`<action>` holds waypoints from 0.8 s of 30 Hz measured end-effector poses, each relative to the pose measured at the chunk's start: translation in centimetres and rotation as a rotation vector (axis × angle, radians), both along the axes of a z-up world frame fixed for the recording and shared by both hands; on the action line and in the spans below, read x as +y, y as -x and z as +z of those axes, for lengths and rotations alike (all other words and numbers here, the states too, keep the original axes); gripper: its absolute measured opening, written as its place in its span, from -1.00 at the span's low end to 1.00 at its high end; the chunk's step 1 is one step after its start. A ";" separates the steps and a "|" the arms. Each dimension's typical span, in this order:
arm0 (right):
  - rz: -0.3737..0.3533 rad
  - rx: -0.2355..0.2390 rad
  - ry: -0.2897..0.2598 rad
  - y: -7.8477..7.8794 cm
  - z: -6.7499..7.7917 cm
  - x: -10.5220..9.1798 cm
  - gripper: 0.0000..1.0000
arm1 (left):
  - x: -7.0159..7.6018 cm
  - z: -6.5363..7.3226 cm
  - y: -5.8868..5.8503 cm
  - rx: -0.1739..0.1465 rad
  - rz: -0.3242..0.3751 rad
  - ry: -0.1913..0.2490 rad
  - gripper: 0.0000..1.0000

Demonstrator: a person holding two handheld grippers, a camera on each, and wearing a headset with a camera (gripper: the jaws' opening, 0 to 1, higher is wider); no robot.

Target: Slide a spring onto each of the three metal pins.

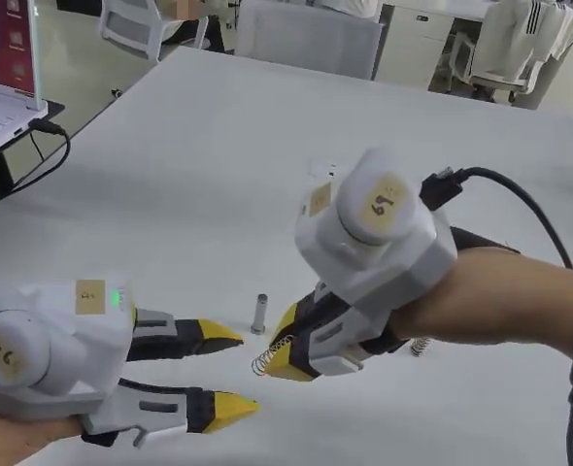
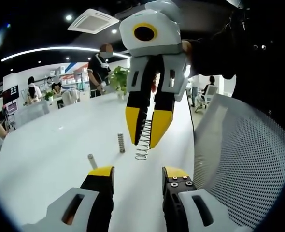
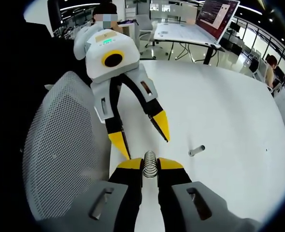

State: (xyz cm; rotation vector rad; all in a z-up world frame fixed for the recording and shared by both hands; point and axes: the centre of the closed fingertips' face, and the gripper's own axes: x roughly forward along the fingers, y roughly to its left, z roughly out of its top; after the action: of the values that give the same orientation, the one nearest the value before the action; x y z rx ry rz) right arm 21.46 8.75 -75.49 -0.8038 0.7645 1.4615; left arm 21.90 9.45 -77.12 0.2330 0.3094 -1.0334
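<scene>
Spring (image 3: 150, 169) sits clamped in right tongs (image 3: 149, 163), near pin (image 3: 196, 150).

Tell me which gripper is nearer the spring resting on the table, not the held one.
Right. The right gripper, shut on the held spring, has the table spring close by, under that forearm. The left gripper, open, is farther, beyond the pin.

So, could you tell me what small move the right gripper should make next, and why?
Probably shift the right gripper a little toward the upright metal pin and line the spring up over its top: the spring is already clamped in its jaws, and the pin stands bare just beside it.
</scene>
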 end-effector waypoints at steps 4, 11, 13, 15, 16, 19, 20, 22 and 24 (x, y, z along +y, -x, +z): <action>-0.008 -0.013 0.004 -0.7 0.3 -0.1 -0.82 | 0.7 -0.2 -0.3 0.014 0.041 0.009 0.00; -0.022 -0.036 0.015 -2.1 0.7 -0.2 -0.82 | 1.5 -0.2 -0.7 0.022 0.080 0.010 0.23; -0.022 -0.042 0.020 -2.5 0.7 -0.3 -0.82 | 1.5 -0.1 -0.8 0.015 0.085 0.015 0.31; -0.021 -0.047 0.022 -2.8 0.9 -0.2 -0.82 | 1.6 -0.2 -0.9 0.015 0.094 0.015 0.39; -0.021 -0.050 0.025 -3.1 1.0 -0.2 -0.82 | 1.7 -0.2 -0.9 0.015 0.098 0.014 0.41; -0.024 -0.062 0.031 -3.7 1.2 -0.2 -0.82 | 1.8 -0.3 -0.9 0.019 0.108 0.012 0.49; -0.024 -0.064 0.032 -3.9 1.3 -0.2 -0.82 | 1.8 -0.4 -0.9 0.018 0.110 0.012 0.51; -0.024 -0.073 0.036 -4.5 1.4 -0.2 -0.82 | 2.0 -0.4 -1.0 0.015 0.114 0.010 0.56; -0.023 -0.085 0.049 -5.1 1.4 -0.2 -0.82 | 2.1 -0.5 -1.0 0.016 0.121 0.010 0.62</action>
State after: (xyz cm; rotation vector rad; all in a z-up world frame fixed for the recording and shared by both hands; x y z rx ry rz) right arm 26.54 8.59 -74.10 -0.8860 0.7452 1.3835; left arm 22.92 11.54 -77.58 0.1943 0.3289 -0.9170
